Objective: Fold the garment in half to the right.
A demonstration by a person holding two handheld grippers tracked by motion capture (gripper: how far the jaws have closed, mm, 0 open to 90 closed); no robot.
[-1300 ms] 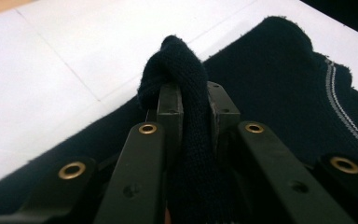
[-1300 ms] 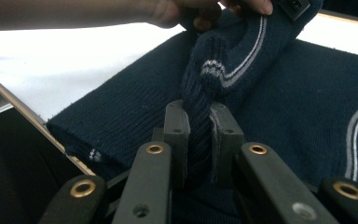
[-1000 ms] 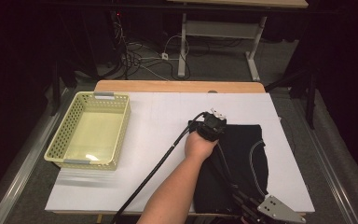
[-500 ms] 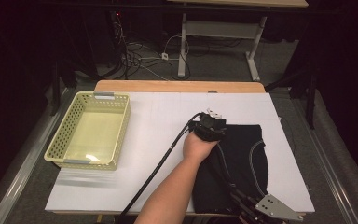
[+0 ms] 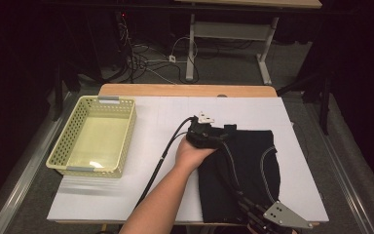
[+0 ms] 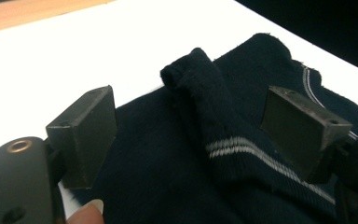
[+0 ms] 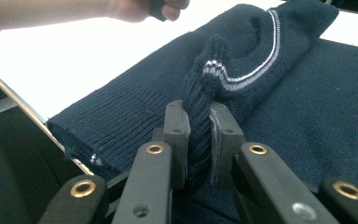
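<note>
Currently: folding navy sweater [image 5: 246,170] on white table [image 5: 126,195] | left gripper [image 6: 191,130] jaws just opened, sleeve cuff [image 6: 191,70] released between them | right gripper [image 7: 198,140] clamped on ribbed fold | next, judged: regrip, complete fold.

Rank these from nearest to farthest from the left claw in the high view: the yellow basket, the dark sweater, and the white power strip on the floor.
From the left claw:
1. Dark sweater, right under it on the table's right half.
2. Yellow basket, off to the left on the table.
3. White power strip, on the floor past the far edge.
</note>
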